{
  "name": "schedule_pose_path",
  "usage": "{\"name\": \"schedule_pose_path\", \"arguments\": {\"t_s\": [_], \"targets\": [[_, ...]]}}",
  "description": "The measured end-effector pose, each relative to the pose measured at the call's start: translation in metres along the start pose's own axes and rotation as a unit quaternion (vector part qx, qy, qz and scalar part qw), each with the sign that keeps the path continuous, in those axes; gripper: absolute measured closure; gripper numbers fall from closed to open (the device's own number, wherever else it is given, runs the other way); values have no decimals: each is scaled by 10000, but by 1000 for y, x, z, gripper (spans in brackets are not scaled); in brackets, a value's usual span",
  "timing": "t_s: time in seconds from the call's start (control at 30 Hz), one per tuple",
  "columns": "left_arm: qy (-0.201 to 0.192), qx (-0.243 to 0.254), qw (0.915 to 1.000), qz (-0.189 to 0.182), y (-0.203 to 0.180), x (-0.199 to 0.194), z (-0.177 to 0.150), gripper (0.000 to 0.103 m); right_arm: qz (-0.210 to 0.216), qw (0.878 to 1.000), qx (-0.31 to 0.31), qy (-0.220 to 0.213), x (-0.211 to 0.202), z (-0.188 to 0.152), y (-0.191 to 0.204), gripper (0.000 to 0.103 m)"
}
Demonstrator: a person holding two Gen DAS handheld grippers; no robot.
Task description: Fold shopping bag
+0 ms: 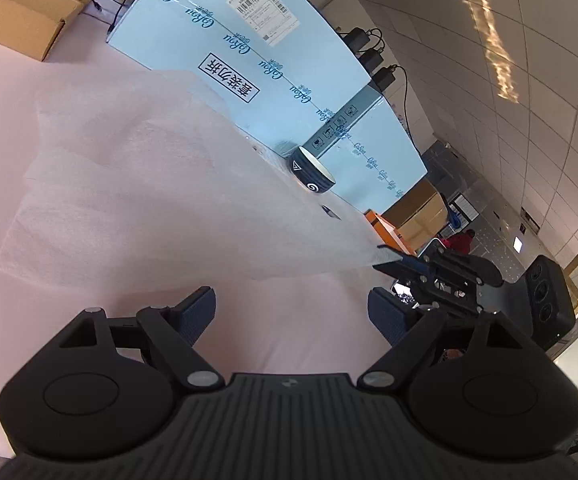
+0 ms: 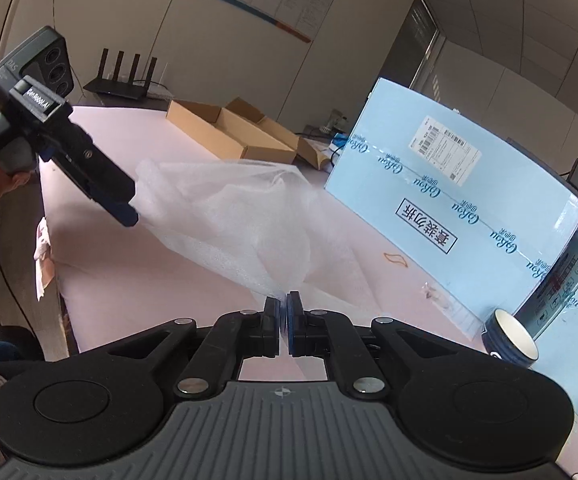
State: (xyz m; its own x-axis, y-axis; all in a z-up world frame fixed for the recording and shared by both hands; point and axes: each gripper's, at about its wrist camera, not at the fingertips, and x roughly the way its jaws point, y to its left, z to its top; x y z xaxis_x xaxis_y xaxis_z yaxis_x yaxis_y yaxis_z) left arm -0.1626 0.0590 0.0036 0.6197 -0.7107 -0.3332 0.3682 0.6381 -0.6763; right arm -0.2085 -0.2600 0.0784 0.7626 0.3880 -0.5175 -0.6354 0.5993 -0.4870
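Left wrist camera rides low behind its own fingers (image 1: 199,312), tilted, looking across the pink table (image 1: 29,120) toward the blue box (image 1: 249,40). Right wrist camera sits just behind its fingers (image 2: 271,320), close over the table, facing the far wall. Both catch the white bag (image 1: 149,180), the box and the dark cup (image 2: 509,336), and each sees the other gripper.
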Motion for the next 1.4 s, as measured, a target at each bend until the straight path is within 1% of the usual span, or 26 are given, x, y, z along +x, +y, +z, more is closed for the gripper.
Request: {"name": "schedule_pose_path", "arguments": {"t_s": [0.1,0.13,0.17,0.2,0.27,0.33,0.37,0.4,0.5,0.57,0.63,0.67,0.73,0.8,0.87,0.9,0.93,1.0,1.03,1.07,1.1,1.2,1.23,1.3,1.37,1.4], "targets": [[-312,132,9984,457,1,-12,12,21,214,9994,198,173,12,-11,3,98],[-405,175,9974,578,1,-16,17,21,303,9989,307,209,16,-14,3,95],[-483,205,9964,666,0,-19,21,21,391,9981,415,245,19,-17,2,86],[-543,227,9954,755,1,-23,25,21,478,9972,511,276,22,-19,2,79],[-693,334,9916,1039,-1,-30,35,21,647,9952,673,300,20,-24,2,77],[-811,427,9872,1302,0,-37,45,21,710,9934,879,197,11,-26,-3,74],[-863,466,9849,1429,1,-39,50,21,629,9927,1025,81,3,-26,-10,70],[-912,496,9825,1549,2,-42,54,20,427,9926,1136,-44,-6,-26,-18,64],[-960,376,9773,1849,13,-51,64,19,-451,9902,1290,-297,-34,-31,-41,52],[-902,169,9762,1965,25,-54,66,19,-1225,9844,1255,-130,-53,-45,-53,51],[-807,35,9761,2017,33,-57,63,19,-1657,9778,1245,296,-58,-60,-59,51],[-770,-19,9753,2068,37,-59,59,19,-1842,9755,1058,578,-61,-69,-59,51],[-708,-122,9735,2169,44,-62,53,19,-1961,9731,655,1017,-60,-80,-52,51],[-717,-161,9713,2264,46,-65,51,18,-1954,9712,46,1361,-54,-87,-40,51],[-736,-174,9687,2364,46,-65,53,18,-1952,9676,-501,1518,-43,-90,-32,50],[-732,-174,9677,2405,46,-64,54,18,-2002,9650,-673,1558,-39,-91,-31,50],[-700,-127,9679,2412,44,-63,57,18,-2059,9636,-715,1551,-37,-91,-32,50],[-671,106,9682,2407,34,-59,65,18,-2179,9638,-550,1433,-32,-86,-43,49],[-661,266,9684,2391,28,-56,70,18,-2233,9649,-357,1334,-30,-83,-51,47],[-663,495,9690,2326,19,-52,77,18,-2254,9670,2,1189,-27,-78,-63,41],[-680,672,9696,2252,12,-48,84,18,-2227,9683,279,1101,-23,-74,-70,36],[-704,1058,9692,2111,-1,-28,108,16,-1954,9693,1182,911,-10,-66,-98,35],[-654,1129,9678,2150,-2,-18,118,16,-1834,9675,1490,906,-6,-68,-111,35],[-590,1197,9664,2197,-3,0,134,16,-1627,9598,2100,901,1,-72,-131,35],[-374,1309,9696,2034,-6,20,146,16,-1453,9513,2578,868,3,-78,-147,36],[-242,1397,9704,1954,-9,31,151,16,-1443,9472,2739,836,2,-79,-151,36]]}}
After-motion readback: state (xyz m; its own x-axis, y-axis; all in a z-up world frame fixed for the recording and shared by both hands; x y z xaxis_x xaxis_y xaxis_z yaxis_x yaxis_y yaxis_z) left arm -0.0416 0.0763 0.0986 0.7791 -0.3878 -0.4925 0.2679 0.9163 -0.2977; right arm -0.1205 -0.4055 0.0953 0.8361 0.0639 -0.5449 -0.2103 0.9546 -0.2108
